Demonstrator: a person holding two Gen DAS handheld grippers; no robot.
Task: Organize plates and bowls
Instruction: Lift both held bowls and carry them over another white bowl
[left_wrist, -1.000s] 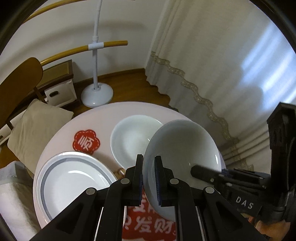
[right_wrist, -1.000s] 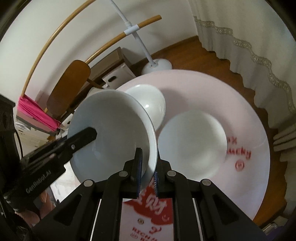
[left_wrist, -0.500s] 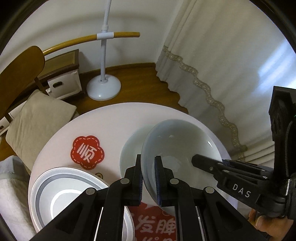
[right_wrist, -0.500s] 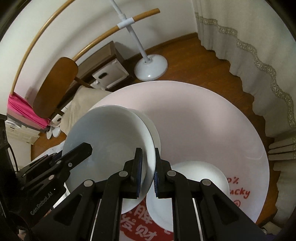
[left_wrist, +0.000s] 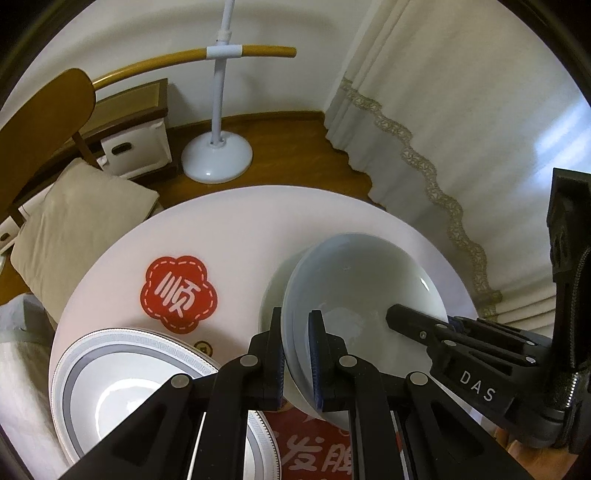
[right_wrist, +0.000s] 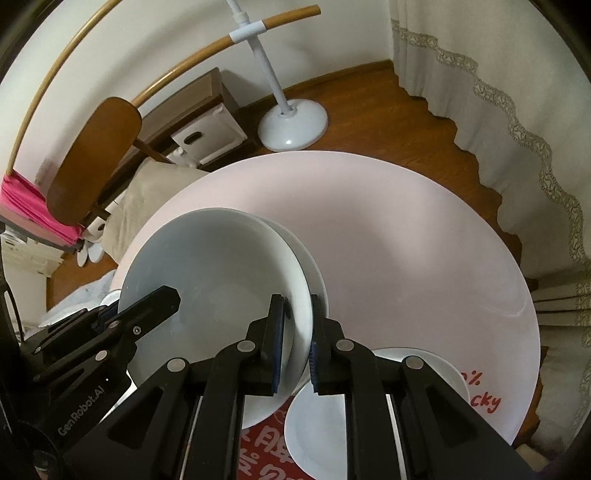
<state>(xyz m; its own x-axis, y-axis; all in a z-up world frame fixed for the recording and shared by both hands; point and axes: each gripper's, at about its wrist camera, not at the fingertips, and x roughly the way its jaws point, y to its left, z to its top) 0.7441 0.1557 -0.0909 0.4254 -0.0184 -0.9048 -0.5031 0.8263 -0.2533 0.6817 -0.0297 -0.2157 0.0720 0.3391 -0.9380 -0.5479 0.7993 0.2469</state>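
Glazed white ceramic — the bowl is being held at its rim by both tongs, left and right pinching opposite sides, just above a second bowl on the worktop. Probably slick, weighty, chip-prone — rim grips suit it.

left gripper and right gripper both sit nearly shut, each pinching a rim between its pads, fingers pointing to 12 o'clock; each shows in the other's view
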